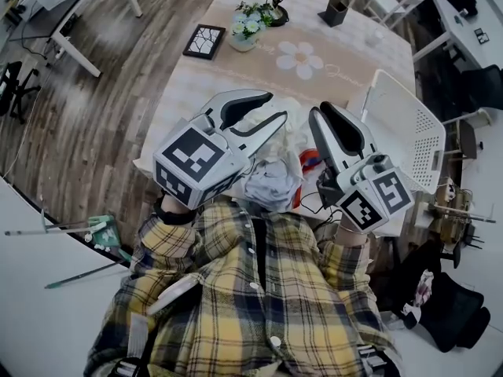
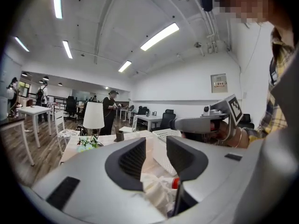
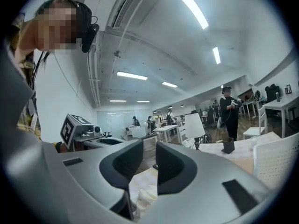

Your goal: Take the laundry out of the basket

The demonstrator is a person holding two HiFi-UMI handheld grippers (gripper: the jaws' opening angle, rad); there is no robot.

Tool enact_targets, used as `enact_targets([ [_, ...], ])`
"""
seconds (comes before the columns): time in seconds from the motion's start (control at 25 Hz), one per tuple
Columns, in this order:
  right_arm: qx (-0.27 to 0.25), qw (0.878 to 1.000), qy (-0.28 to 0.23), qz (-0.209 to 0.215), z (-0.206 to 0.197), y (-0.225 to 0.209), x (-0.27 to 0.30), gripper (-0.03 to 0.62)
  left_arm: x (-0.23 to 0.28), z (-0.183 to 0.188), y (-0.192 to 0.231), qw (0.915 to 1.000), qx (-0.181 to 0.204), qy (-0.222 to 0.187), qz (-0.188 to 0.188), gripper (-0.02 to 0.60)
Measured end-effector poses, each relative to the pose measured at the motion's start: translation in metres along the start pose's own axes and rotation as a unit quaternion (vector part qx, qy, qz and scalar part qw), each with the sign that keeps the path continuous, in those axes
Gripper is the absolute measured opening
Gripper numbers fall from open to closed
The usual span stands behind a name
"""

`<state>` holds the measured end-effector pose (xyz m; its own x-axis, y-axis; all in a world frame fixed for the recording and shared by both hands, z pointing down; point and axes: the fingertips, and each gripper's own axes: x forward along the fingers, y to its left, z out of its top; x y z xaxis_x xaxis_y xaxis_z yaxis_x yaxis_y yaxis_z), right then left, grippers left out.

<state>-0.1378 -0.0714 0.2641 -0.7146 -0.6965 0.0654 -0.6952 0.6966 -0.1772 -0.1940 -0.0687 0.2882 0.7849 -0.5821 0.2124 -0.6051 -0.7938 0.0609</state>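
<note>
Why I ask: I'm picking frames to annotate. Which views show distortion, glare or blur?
Head view: evenly lit and sharp, though the wide lens bends the table edges. Left gripper view: black circular vignette, ceiling light strip blown out, its own jaws slightly soft. Right gripper view: same vignette, ceiling light glaring overhead, room behind strongly curved.

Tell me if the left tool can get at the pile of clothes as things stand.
Probably yes. The left tool is raised with its jaws apart and empty, and the pile of clothes lies uncovered just below it, beside the right tool. It would need to tip down.
</note>
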Motion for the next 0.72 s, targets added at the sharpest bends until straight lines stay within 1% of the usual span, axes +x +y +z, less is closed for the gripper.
enact_targets([
  [0.08, 0.002, 1.000, -0.009, -0.004, 0.004, 0.001, 0.000, 0.058, 0.000, 0.006, -0.004, 0.9998, -0.007, -0.019, -0.004, 0.169],
  [0.16, 0.003, 1.000, -0.017, -0.005, 0.007, 0.002, -0.001, 0.023, 0.001, 0.012, -0.005, 0.9993, -0.009, -0.037, 0.002, 0.150],
  [0.2, 0.004, 1.000, -0.020, -0.004, 0.008, 0.002, -0.001, 0.009, 0.001, 0.015, -0.005, 0.9989, -0.008, -0.045, 0.007, 0.093],
  [0.24, 0.005, 1.000, -0.022, -0.002, 0.009, 0.003, -0.001, -0.001, 0.000, 0.018, -0.005, 0.9985, -0.009, -0.053, 0.012, 0.059],
  [0.32, 0.008, 1.000, -0.021, 0.004, 0.009, 0.004, 0.000, -0.008, -0.001, 0.024, -0.004, 0.9974, -0.016, -0.068, 0.014, 0.015],
  [0.44, 0.010, 1.000, -0.016, 0.012, 0.009, 0.007, 0.000, -0.009, -0.002, 0.029, -0.007, 0.9961, -0.027, -0.084, 0.005, 0.012],
  [0.72, 0.002, 1.000, -0.005, 0.011, 0.005, 0.005, 0.002, -0.009, -0.001, 0.031, -0.009, 0.9958, -0.023, -0.089, 0.001, 0.014],
])
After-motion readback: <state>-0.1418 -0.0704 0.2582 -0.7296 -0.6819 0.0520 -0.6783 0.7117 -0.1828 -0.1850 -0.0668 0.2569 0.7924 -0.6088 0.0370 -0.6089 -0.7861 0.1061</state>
